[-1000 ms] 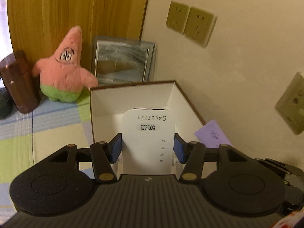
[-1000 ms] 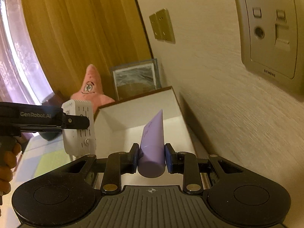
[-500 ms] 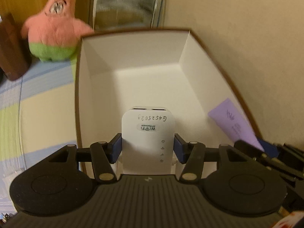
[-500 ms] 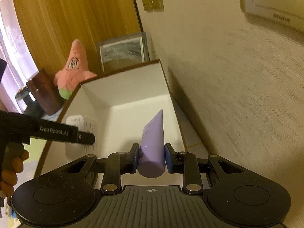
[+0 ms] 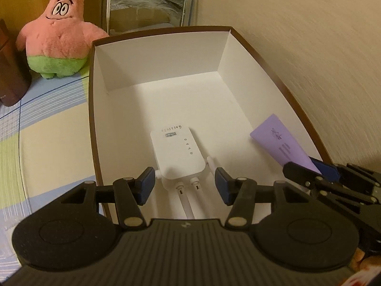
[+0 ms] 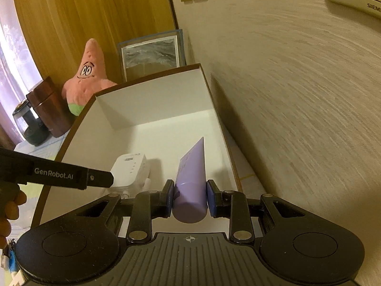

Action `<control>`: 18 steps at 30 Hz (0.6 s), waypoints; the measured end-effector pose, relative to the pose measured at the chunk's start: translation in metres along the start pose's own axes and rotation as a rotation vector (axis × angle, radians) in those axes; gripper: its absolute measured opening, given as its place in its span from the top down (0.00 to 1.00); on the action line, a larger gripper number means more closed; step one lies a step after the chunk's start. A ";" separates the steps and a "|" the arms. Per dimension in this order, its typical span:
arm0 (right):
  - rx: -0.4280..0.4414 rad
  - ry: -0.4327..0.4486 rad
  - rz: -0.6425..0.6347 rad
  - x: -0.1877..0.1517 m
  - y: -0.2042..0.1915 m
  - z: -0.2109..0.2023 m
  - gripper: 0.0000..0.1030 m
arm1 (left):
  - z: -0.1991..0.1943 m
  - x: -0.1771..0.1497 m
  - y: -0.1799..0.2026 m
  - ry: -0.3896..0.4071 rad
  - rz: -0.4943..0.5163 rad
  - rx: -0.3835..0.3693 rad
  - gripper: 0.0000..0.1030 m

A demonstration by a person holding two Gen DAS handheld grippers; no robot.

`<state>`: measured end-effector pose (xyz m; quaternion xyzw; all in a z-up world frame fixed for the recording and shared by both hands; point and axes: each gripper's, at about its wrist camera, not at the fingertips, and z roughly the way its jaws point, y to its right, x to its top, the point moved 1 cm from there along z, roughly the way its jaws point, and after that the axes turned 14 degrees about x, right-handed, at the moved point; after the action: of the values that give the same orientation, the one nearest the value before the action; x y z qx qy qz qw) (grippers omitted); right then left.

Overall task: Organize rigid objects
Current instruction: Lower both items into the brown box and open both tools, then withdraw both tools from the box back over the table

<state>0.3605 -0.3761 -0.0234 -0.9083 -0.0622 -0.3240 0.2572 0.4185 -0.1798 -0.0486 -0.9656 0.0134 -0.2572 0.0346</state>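
An open white box with a brown rim [image 5: 162,33] stands against the wall. On its floor lies a white WiFi repeater [image 5: 177,152], face up, antennas pointing toward me. My left gripper [image 5: 184,186] hovers just behind it, open, its blue pads clear of the body and only the antennas between them. In the right wrist view the repeater [image 6: 129,171] rests low in the box [image 6: 147,81] under the left gripper's finger [image 6: 100,178]. My right gripper [image 6: 189,197] is shut on a purple tube [image 6: 191,174], held tilted over the box's right side. That tube [image 5: 281,145] also shows in the left wrist view.
A pink star plush [image 5: 57,35] and a framed picture [image 5: 147,7] stand behind the box. A brown canister [image 5: 9,71] sits far left on the checked cloth [image 5: 47,119]. The beige wall [image 6: 297,95] runs close along the box's right side.
Both grippers sank toward the box. The repeater, held between the left pads before, now lies on the box floor free of them. The purple tube stays gripped.
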 end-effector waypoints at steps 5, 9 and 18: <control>0.008 0.001 -0.002 0.001 -0.002 0.003 0.75 | -0.001 -0.001 -0.002 0.006 0.007 -0.015 0.51; 0.006 0.007 -0.041 0.001 -0.008 0.003 0.62 | -0.005 -0.004 -0.003 0.024 0.023 -0.010 0.50; 0.022 -0.007 -0.063 -0.006 -0.019 -0.007 0.44 | -0.026 -0.017 -0.014 0.072 0.053 -0.010 0.47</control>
<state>0.3466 -0.3627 -0.0149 -0.9042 -0.0950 -0.3280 0.2567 0.3911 -0.1670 -0.0330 -0.9553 0.0416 -0.2906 0.0359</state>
